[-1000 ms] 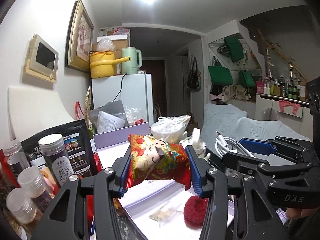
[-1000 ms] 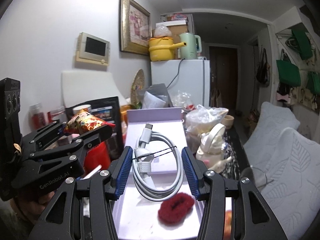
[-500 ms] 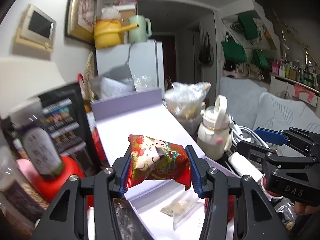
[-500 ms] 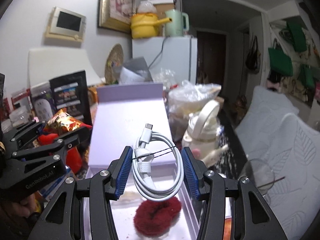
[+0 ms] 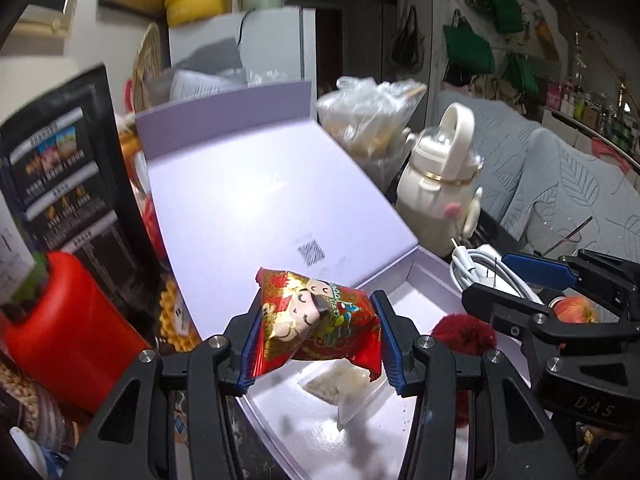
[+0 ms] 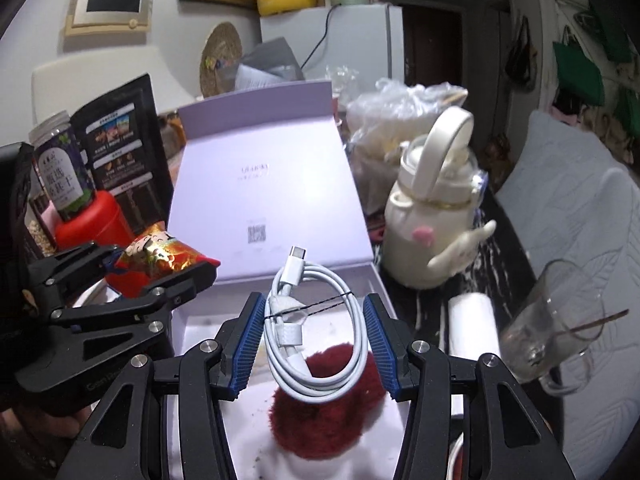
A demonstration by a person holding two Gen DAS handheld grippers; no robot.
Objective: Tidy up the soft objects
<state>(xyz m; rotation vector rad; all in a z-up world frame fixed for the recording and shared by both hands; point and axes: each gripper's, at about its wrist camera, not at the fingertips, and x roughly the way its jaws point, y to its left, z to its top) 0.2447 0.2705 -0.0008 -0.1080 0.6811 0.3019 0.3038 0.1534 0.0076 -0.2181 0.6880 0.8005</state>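
Observation:
My left gripper [image 5: 316,340] is shut on a red and gold snack packet [image 5: 316,320] and holds it above the near left part of an open lilac box [image 5: 424,276]. My right gripper [image 6: 314,340] is shut on a coiled white USB cable [image 6: 316,320] and holds it over the same box [image 6: 380,280], right above a dark red fluffy scrunchie [image 6: 324,416]. The scrunchie [image 5: 464,330] and a small clear bag [image 5: 344,388] lie inside the box. Each gripper shows in the other's view, the left [image 6: 160,268] and the right [image 5: 532,276].
The box lid [image 6: 264,196] stands open behind. A cream kettle-shaped bottle [image 6: 436,216], a white roll [image 6: 472,320] and a glass [image 6: 556,336] stand to the right. A red canister [image 5: 64,328], a black pouch [image 5: 68,184] and jars crowd the left. An apple [image 5: 576,308] lies at the right.
Both grippers have tilted and moved down toward the open box with their loads still held. The box floor, scrunchie and clear bag now lie closer below them.

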